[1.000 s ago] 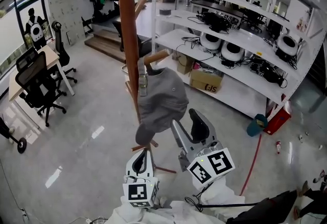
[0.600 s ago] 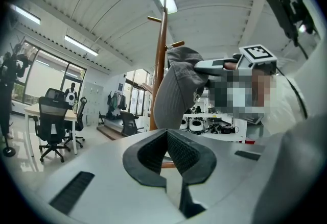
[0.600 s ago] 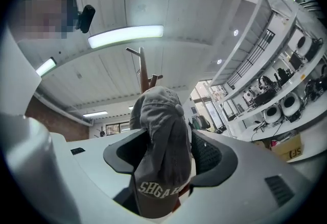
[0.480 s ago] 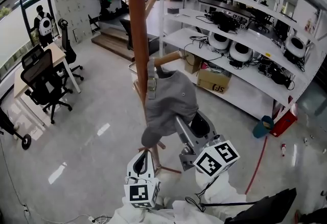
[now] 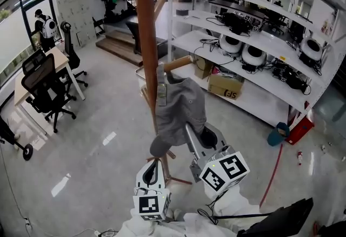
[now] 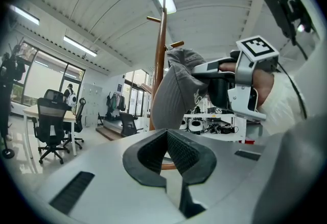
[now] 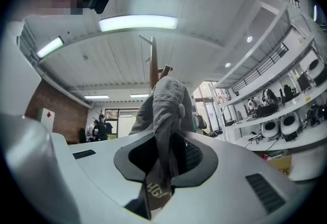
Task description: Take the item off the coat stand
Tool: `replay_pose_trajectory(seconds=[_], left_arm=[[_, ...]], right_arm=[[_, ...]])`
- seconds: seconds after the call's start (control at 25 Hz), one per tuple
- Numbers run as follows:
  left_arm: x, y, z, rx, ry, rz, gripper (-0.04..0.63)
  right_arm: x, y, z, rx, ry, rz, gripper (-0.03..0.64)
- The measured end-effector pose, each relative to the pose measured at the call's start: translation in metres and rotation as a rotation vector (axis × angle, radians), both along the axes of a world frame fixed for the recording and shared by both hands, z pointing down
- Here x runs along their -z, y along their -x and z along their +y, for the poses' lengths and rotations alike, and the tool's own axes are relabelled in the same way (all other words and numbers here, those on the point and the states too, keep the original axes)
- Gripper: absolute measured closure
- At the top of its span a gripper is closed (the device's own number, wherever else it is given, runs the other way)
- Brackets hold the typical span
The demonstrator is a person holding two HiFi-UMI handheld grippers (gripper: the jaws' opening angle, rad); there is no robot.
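**Cap pinched by R gripper, still on the stand**

Grey cap [image 5: 178, 109] hangs from a side peg [image 5: 177, 62] of the wooden coat stand [image 5: 146, 41], directly ahead of the R gripper [image 5: 198, 135] and a bit above it. The R gripper's jaws have just been closing and now clench a fold of the cap's lower cloth. In the right gripper view the cloth runs down between both pads, w/ a printed piece hanging below them. The top of the cap seems hooked on the peg, but the cloth hides the contact.

L gripper [image 5: 153, 170] sits just left of the R gripper and a bit behind it. Its jaws are pressed together w/ nothing between them. From it, the cap is ahead and higher, apart from its tips. White shelf rack [image 5: 259, 41] stands well apart, on the R gripper's right.
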State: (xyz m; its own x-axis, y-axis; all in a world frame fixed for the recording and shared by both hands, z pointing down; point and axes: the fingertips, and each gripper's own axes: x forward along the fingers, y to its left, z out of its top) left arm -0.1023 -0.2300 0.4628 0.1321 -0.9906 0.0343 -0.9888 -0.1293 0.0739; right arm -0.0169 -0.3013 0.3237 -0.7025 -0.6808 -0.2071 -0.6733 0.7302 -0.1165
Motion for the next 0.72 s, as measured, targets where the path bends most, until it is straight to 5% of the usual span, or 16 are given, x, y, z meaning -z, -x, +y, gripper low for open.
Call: replay_pose_trajectory(seconds=[0.16, 0.72], left_arm=[[0.002, 0.0, 0.001, -0.004, -0.008, -0.003, 0.594], [0.015, 0.0, -0.002, -0.015, -0.041, 0.0, 0.595]], right_arm=[[0.003, 0.005, 0.005, -0.031, -0.061, 0.058, 0.577], [0.026, -0.004, 0.01, -0.068, -0.136, -0.027, 0.598]])
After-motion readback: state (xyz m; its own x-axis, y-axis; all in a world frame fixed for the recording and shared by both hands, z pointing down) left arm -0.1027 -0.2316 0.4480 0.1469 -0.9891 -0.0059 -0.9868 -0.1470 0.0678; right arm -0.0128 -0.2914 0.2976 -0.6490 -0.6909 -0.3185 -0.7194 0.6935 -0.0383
